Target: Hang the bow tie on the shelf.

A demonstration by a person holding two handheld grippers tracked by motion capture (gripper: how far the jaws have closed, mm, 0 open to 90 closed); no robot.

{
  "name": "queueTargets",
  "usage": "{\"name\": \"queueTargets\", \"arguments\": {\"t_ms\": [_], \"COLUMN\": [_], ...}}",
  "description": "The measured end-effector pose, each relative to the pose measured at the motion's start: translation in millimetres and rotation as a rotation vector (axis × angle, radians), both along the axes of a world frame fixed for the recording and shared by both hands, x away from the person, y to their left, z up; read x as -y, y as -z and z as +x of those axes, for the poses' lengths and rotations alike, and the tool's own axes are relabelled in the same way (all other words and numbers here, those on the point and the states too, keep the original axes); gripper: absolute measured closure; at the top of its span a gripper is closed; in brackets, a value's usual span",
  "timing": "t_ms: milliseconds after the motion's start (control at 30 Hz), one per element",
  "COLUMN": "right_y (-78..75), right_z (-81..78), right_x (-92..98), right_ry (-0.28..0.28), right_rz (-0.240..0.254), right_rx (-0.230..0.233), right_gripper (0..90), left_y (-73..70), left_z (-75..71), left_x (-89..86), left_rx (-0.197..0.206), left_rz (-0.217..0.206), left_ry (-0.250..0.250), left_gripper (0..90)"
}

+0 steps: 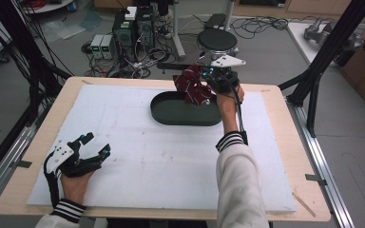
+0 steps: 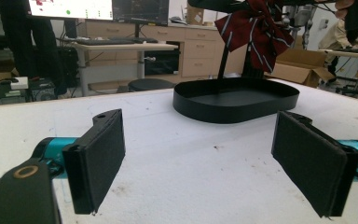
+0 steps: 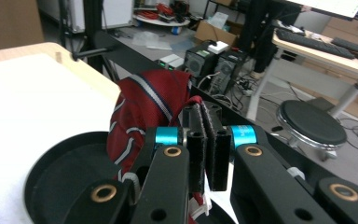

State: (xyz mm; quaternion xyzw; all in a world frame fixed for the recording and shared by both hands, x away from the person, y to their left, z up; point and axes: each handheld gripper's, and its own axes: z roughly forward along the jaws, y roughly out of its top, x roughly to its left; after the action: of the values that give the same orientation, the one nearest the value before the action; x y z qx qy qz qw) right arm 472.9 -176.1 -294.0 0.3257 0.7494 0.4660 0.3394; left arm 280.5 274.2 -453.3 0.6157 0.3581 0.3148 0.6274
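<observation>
While the right gripper hangs over the far rim of the black oval tray, its jaws are clenched on a red striped tie, which bunches and dangles in the air just above the tray's far end without, as far as I can judge, resting on the tray floor; in the right gripper view the pads are pressed together with a fold of the red cloth caught between them and the tray lying below. So the step in hand looks like carrying the tie to the tray and setting it inside; the next move would call for lowering the hand until the cloth settles within the rim, then letting the jaws go and lifting clear so no fold drags out over the edge. Meanwhile the left gripper rests low on the near left of the white table, its jaws released and standing wide with nothing between them, facing the tray and the tie from well apart. By count: one tie; one tray; two grippers.
</observation>
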Motion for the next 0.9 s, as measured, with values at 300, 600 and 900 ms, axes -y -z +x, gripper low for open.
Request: {"name": "queueTargets", "arguments": {"t_ms": [300,600,900], "right_y": [-3.2,0.3,7.5], "right_z": [7.3,16.4,25.3], "right_x": [1.2,-0.5,-2.4], "right_ry": [0.018,0.037,0.046], "right_rz": [-0.006,0.004,-0.003], "right_rx": [-0.002,-0.003,-0.011], "right_gripper": [88.6,88.6,88.5], "left_y": [0.1,0.1,0.1], "left_z": [0.1,0.0,0.0], "left_x": [0.2,0.0,-0.1], "left_rx": [0.002,0.001,0.000], "left_rz": [-0.002,-0.003,-0.004], "left_ry": [-0.001,0.000,0.000], "left_gripper": [17.6,17.7,17.7]}}
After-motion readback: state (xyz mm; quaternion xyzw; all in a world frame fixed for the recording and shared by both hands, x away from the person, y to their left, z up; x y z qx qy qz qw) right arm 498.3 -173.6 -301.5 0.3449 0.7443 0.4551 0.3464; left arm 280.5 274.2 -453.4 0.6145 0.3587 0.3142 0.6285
